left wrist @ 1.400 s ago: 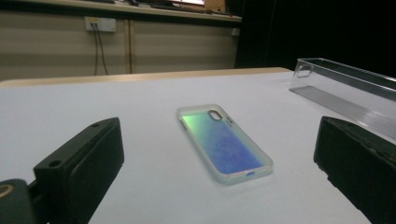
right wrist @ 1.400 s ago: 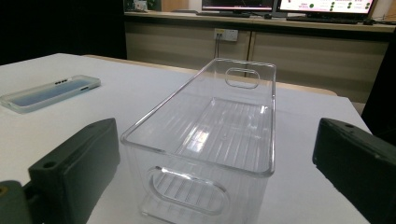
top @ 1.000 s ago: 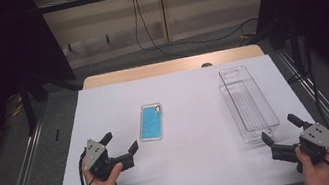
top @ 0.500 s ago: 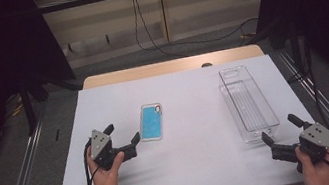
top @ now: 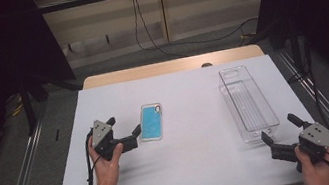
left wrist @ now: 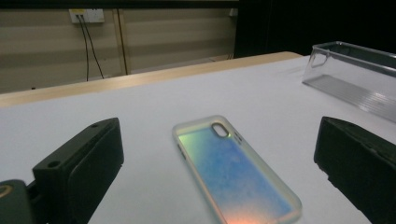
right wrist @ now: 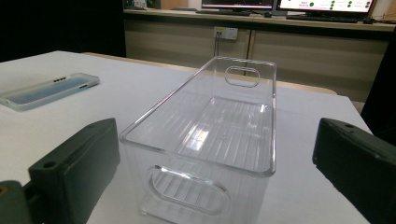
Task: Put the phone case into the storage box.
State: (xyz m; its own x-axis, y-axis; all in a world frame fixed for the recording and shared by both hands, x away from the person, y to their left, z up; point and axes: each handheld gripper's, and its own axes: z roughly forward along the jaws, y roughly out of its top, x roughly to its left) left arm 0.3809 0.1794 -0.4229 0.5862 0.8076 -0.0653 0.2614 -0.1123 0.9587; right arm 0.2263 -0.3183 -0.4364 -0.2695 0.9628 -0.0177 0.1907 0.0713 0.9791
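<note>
White-topped table [top: 200,167] with a strip of light wood showing along the far edge. Two things sit flat on it: a phone case [top: 151,122] with a blue iridescent back left of centre, and a clear plastic bin [top: 248,104] with handle cutouts, well apart on the right.

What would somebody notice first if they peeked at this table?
Probably the shiny blue phone case, lying flat on the white table left of the middle. The left tool is open right beside it, its jaws just widened, with the case ahead between them, untouched. Next, the empty clear plastic bin on the right side, with the open right tool just in front of it.
</note>
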